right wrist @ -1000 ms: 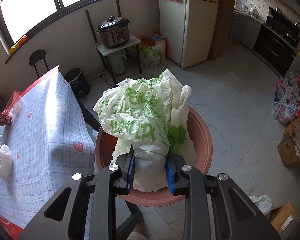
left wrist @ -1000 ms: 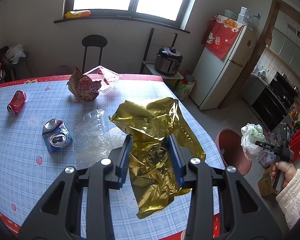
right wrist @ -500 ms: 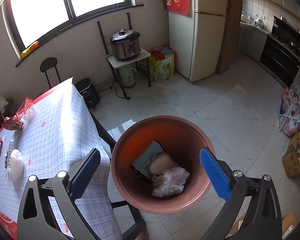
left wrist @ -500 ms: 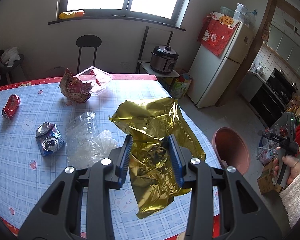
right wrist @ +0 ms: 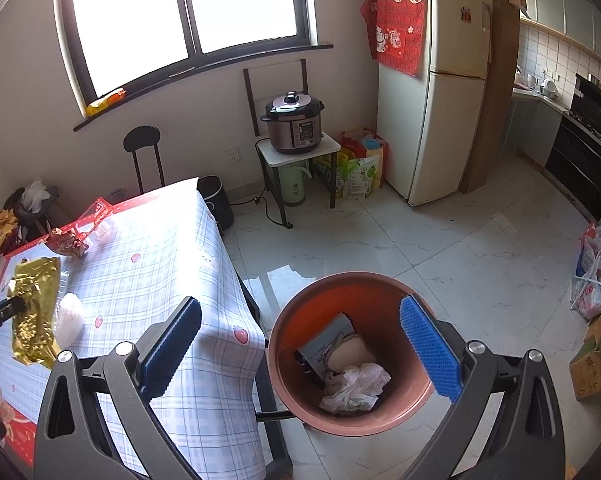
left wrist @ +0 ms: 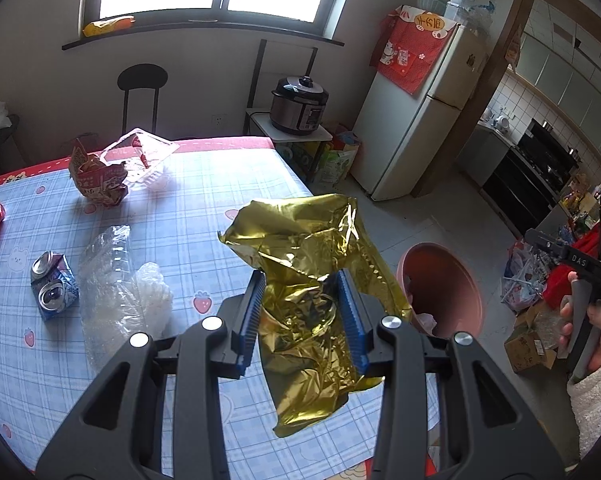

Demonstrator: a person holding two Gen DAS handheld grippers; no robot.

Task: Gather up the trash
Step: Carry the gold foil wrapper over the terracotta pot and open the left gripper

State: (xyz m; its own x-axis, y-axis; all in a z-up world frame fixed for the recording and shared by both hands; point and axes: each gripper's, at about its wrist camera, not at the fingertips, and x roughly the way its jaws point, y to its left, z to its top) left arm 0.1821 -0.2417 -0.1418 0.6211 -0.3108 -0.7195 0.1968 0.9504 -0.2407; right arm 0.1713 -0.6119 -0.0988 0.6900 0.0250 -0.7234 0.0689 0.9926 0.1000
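Gold foil wrapper [left wrist: 312,280] clamped in the left hand-held gripper [left wrist: 300,312] above the checked counter [left wrist: 180,216], right hand-held gripper [right wrist: 300,344] spread wide and empty, its jaws having just opened, over the terracotta bin [right wrist: 284,364] holding what looks like a white plastic bag [right wrist: 356,388].

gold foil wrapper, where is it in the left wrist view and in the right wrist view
Left wrist view: the gold foil wrapper fills the centre, clamped in the left gripper.
Right wrist view: it hangs at the far left edge, above the checked tablecloth.
Shared landmark: the terracotta-coloured bin on the floor beside the table.
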